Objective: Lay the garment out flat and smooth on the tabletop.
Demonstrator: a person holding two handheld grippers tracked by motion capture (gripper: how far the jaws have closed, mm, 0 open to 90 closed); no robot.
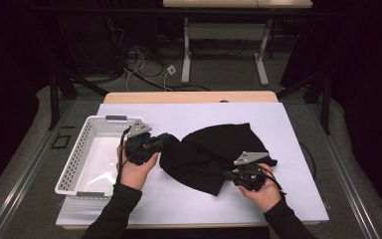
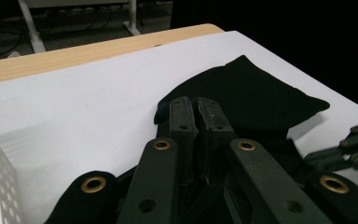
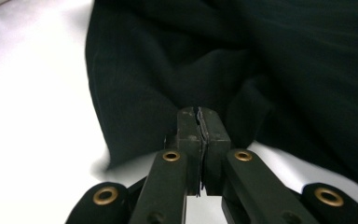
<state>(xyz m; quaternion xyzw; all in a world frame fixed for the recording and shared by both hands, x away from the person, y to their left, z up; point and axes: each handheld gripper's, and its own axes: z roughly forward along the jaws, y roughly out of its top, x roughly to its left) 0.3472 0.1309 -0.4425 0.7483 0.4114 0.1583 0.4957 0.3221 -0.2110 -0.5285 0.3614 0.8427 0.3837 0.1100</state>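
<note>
Two hand-held grippers on one black garment in the high view: left hand-held gripper at its edge nearest the white perforated basket, right hand-held gripper at the corner farthest from that basket. Lying crumpled on the white bench, just beside the basket. Probably light, limp, prone to sag and bunch; best taken at hems or corners, well apart.

Left gripper view: jaws of the left hand-held gripper pressed together, apparently nipping the garment's near edge. Matte, dark, loosely folded.

Right gripper view: right hand-held gripper clamped tight, seemingly on a fold of the garment. Faintly ribbed knit, soft-looking.
</note>
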